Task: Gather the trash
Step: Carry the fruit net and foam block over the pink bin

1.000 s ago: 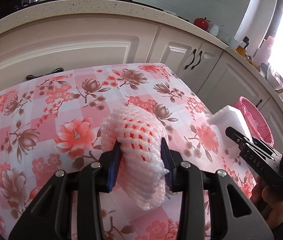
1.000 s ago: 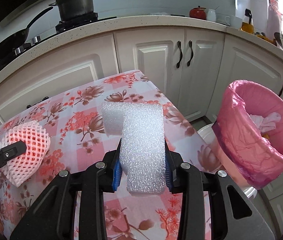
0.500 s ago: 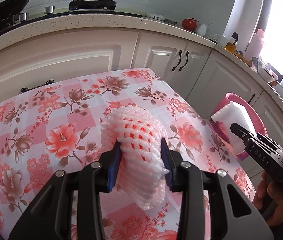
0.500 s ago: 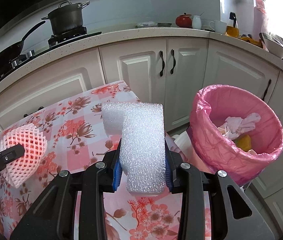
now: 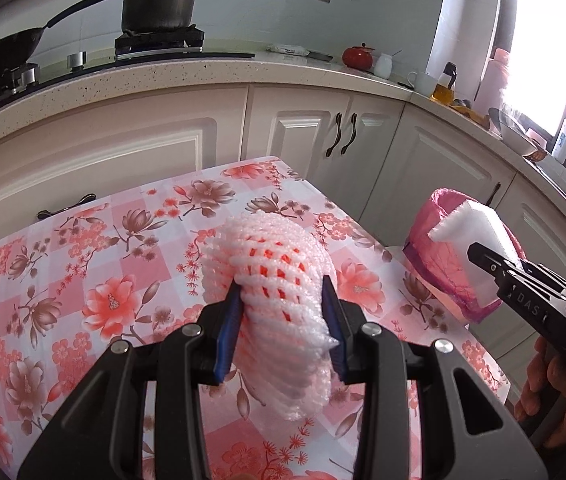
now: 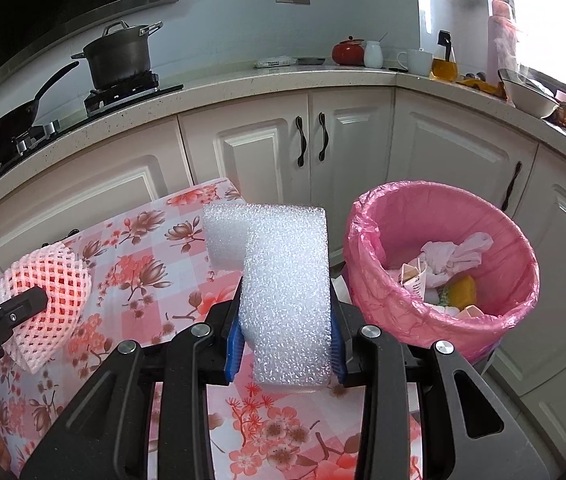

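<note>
Left hand-held gripper (image 5: 282,320) clamps a foam net (image 5: 279,280); right hand-held gripper (image 6: 285,332) clamps a foam block (image 6: 283,280) — bin (image 6: 439,320) at 3 o'clock.

Both loaded grippers moved nearer the bin (image 6: 439,264).

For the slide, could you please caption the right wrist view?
Right claw holds a white foam block beside the pink-lined bin; left claw carries a foam net over the table.

Table (image 5: 131,248) with pink checked floral cloth, standing close to white cabinets. Countertop (image 6: 243,80) carries stove with pot (image 6: 119,56), wok (image 6: 15,120), red teapot (image 6: 348,51), mug (image 6: 417,62).
</note>
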